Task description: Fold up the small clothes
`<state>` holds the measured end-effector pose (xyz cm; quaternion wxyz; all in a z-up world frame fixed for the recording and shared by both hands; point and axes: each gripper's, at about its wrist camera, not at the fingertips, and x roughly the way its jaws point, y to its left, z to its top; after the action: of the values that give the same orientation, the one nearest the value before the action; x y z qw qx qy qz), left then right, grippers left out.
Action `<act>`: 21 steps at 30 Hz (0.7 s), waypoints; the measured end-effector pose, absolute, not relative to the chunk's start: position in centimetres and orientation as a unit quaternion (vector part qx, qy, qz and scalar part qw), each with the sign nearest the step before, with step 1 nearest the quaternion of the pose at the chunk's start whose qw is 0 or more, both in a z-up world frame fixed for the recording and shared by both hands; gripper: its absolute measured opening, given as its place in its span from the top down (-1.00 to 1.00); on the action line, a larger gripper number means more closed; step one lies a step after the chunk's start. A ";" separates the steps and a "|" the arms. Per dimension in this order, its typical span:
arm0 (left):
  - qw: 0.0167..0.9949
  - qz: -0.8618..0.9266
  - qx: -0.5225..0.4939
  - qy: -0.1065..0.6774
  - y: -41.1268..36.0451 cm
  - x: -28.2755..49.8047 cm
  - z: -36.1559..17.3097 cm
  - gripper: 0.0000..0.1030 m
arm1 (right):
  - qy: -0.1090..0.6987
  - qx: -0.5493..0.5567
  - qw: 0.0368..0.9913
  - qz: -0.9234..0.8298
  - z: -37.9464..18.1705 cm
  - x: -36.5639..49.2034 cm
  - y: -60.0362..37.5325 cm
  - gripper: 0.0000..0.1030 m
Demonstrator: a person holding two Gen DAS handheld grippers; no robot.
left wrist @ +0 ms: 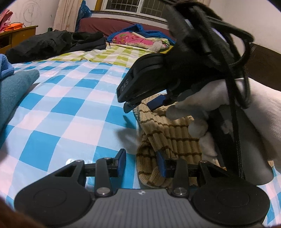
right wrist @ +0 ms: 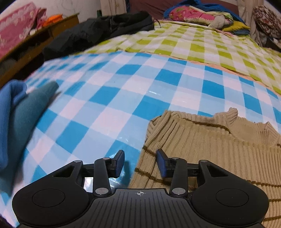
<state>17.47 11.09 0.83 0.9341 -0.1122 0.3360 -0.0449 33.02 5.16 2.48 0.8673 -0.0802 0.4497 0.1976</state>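
A tan ribbed sweater with brown stripes (right wrist: 210, 149) lies flat on the blue-and-white checked sheet (right wrist: 114, 98), collar toward the far right. In the right wrist view my right gripper (right wrist: 141, 163) is open over the sweater's left edge, one finger above the sheet and one above the knit. The left wrist view shows the same sweater (left wrist: 168, 138) bunched at its near edge. There my left gripper (left wrist: 141, 164) is open, with that edge under its right finger and no pad pressing. A white-gloved hand (left wrist: 219, 98) holds the right gripper (left wrist: 142, 105) just beyond.
Folded blue and teal clothes (right wrist: 26, 114) lie at the left of the sheet. A black garment pile (right wrist: 98, 29) and a pink floral bundle (right wrist: 191, 14) sit at the back, past the green checked sheet (right wrist: 193, 43). A wooden cabinet (left wrist: 17, 35) stands far left.
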 end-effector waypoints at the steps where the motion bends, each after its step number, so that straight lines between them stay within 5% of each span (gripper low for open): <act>1: 0.934 -0.045 -0.112 0.336 11.1 17.4 0.8 0.16 | 0.449 -0.087 0.867 0.197 2.4 33.0 5.3 0.22; 21: 0.934 -0.049 -0.109 0.336 10.9 17.3 0.9 0.16 | 0.436 -0.169 0.864 0.189 1.3 32.6 6.8 0.22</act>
<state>17.32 10.91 0.87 0.9341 -0.1089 0.3365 -0.0490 32.55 6.82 1.30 0.8637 -0.1688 0.4355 0.1893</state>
